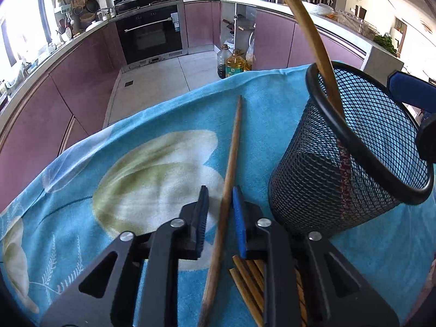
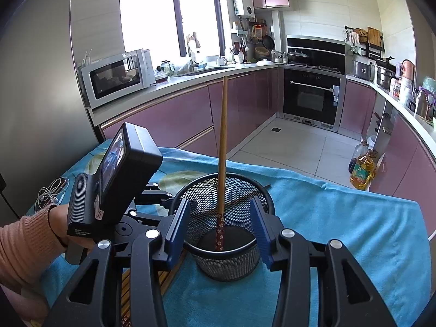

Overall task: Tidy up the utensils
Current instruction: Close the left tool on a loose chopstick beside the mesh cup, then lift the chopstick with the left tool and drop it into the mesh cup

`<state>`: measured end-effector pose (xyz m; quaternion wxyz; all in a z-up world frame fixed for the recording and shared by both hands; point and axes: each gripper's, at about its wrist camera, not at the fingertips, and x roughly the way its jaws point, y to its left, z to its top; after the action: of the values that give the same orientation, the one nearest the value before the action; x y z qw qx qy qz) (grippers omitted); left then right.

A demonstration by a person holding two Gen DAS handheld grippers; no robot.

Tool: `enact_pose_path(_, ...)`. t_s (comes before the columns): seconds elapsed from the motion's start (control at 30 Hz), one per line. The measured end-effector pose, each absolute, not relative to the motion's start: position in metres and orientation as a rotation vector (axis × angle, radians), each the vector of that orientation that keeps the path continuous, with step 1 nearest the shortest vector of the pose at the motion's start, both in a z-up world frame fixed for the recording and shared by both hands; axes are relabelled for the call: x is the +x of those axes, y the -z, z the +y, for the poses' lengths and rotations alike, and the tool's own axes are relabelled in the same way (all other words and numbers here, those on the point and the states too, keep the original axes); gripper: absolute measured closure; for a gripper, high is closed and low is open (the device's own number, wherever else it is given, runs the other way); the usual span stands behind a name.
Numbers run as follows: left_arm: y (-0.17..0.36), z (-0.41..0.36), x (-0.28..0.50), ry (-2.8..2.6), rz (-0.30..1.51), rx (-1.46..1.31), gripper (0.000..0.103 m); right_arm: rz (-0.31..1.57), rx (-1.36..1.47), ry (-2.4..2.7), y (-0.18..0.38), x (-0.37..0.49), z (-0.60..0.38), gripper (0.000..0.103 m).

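A black mesh holder point(image 1: 351, 160) stands on the blue cloth and holds one chopstick point(image 1: 308, 24) upright. It also shows in the right wrist view point(image 2: 226, 234), with the chopstick point(image 2: 222, 147) inside. My left gripper point(image 1: 220, 218) is open, its fingers either side of a wooden chopstick point(image 1: 231, 158) lying on the cloth. Several more chopsticks point(image 1: 250, 280) lie under that gripper. My right gripper point(image 2: 222, 231) is open, its fingers astride the holder, apart from its wall as far as I can see.
The blue towel point(image 2: 340, 218) covers the table, whose far edge drops to the kitchen floor. Oil bottles point(image 2: 362, 169) stand on the floor. White earphone cables point(image 2: 51, 190) lie at the table's left. The left hand's gripper body point(image 2: 117, 179) is close beside the holder.
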<state>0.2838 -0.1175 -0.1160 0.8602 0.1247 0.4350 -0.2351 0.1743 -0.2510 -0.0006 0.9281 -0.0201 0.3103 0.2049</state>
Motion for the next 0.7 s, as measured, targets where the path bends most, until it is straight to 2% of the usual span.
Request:
enact_pose_path(0.37, 0.113, -0.072, 0.255, 0.42, 0.941, 0.179, 0.095, 0.632, -0.028, -0.428, 0.001, 0.174, -0.255, 0.06)
enact_pose_path(0.43, 0.112, -0.065, 0.25, 0.436, 0.942, 0.173, 0.079, 0.63, -0.022, -0.429, 0.002, 0.174, -0.255, 0.06)
enact_pose_path(0.7, 0.113, -0.092, 0.279, 0.396, 0.949, 0.254, 0.078, 0.636, -0.024, -0.431, 0.002, 0.172, -0.256, 0.059)
